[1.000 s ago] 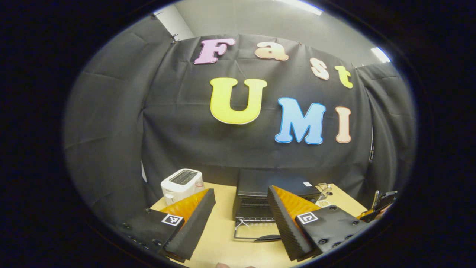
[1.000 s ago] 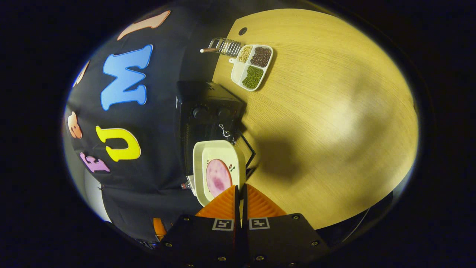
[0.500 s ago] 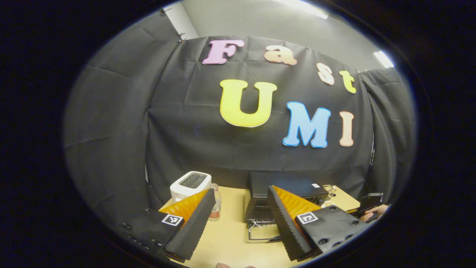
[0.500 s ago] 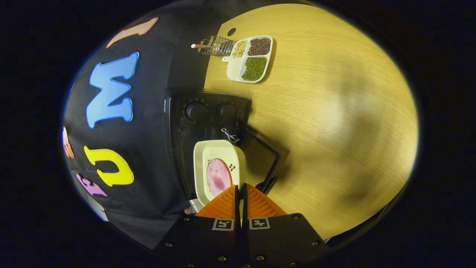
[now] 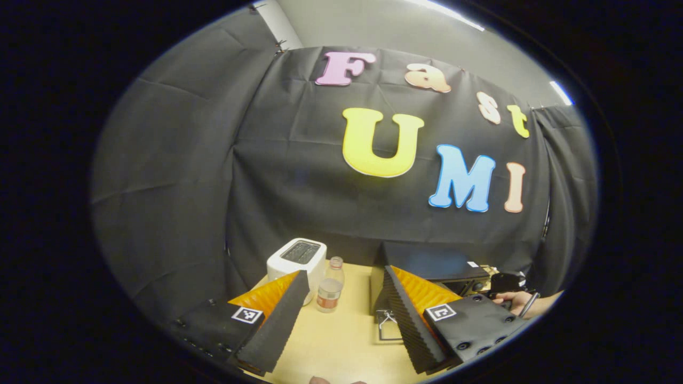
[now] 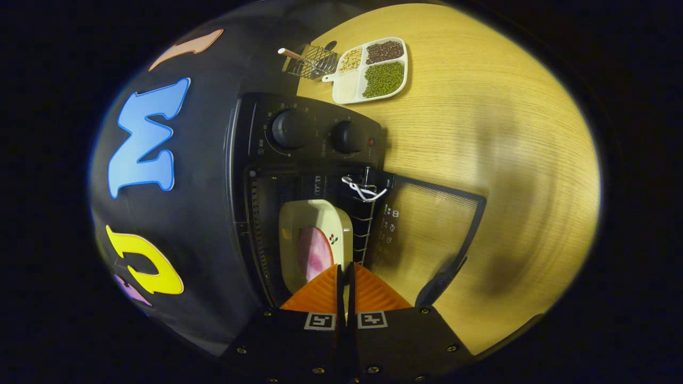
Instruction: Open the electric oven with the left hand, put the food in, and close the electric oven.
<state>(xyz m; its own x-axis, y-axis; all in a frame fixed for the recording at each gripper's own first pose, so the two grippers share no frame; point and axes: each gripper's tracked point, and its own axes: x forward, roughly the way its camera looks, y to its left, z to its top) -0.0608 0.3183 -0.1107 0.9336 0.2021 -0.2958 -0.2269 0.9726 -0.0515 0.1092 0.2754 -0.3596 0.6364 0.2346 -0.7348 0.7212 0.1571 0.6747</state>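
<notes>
Hand-held gripper on the left (image 5: 341, 314) stood wide open and held nothing in the left gripper view, raised above the pale wooden counter (image 5: 341, 346). Beyond its fingers sat the black box-shaped electric oven (image 5: 432, 264), taken here as the landmark. To the oven's left stood a white two-slot toaster (image 5: 296, 260), and between toaster and oven two small clear bottles (image 5: 331, 290). At the oven's right edge a person's hand (image 5: 515, 301) held the other hand-held gripper.

In the right gripper view, the right hand-held gripper (image 6: 346, 277) had its fingers pressed nearly together on the near rim of a cream rectangular dish (image 6: 315, 234) carrying a round pink slice of food (image 6: 315, 253). The dish hung at the mouth of the oven's cavity, beside the wire rack (image 6: 363, 224); whether it rested on the rack I cannot tell. The oven's glass door (image 6: 432, 229) lay folded down flat toward the counter, with a white cord (image 6: 363, 189) tied near its hinge. Past the oven's two control knobs (image 6: 315, 130) lay a white divided tray of beans (image 6: 373, 69) and a small wire basket (image 6: 312, 58).

Judging from this, opening was done and loading was under way; releasing the dish, withdrawing and shutting the door remained.
</notes>
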